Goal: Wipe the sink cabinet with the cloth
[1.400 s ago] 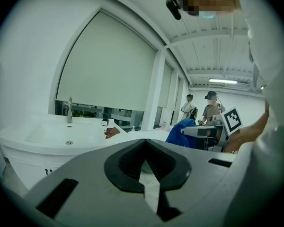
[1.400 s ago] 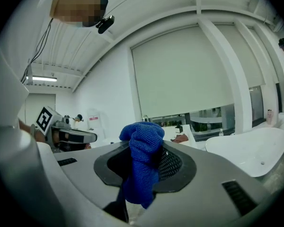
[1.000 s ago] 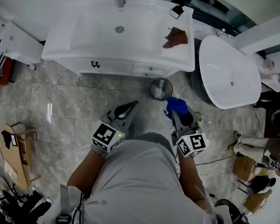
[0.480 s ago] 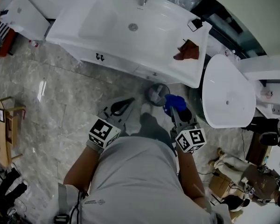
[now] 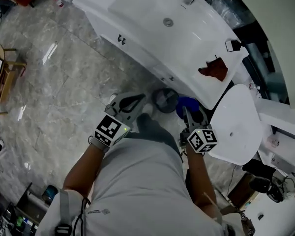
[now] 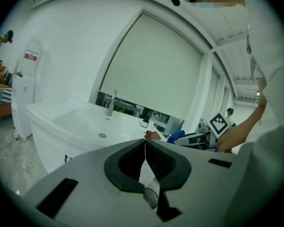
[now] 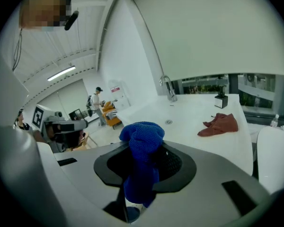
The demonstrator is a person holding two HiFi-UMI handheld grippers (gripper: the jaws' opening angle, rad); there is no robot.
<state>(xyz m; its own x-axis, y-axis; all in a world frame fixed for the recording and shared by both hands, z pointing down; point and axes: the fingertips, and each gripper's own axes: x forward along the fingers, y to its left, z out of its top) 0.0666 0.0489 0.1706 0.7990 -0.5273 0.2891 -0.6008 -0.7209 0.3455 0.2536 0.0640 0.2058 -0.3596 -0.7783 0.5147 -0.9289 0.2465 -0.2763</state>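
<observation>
The white sink cabinet [image 5: 137, 47] stands on a grey marble-look tile floor [image 5: 64, 87], with its basin sunk into a broad white top and a chrome faucet [image 6: 111, 103] at the back edge. On the right end of the top lies a crumpled red-brown rag [image 5: 214, 70], and a small black-and-white holder [image 5: 232, 45] sits just behind it. Next to that end of the cabinet stands a white oval tub [image 5: 238, 127]. A round grey bin [image 5: 165, 100] sits on the floor by the cabinet's front, between the two grippers. A wooden stool [image 5: 2, 80] is well off to the left.

The right gripper [image 7: 143, 148] has its jaws clamped on a blue cloth [image 7: 142, 138], which bunches up in a knob above the jaws and hangs down behind them. In the head view, this gripper [image 5: 188, 113] and the cloth [image 5: 186, 105] are held low in front of the cabinet, apart from it. The left gripper [image 6: 145, 142] has its jaws pressed fully together with nothing between them. It [image 5: 136, 101] is also short of the cabinet, over the floor.

The room is bright and white-walled, with a large pale panel above the sink. A strip light [image 7: 61, 73] runs along the ceiling.
</observation>
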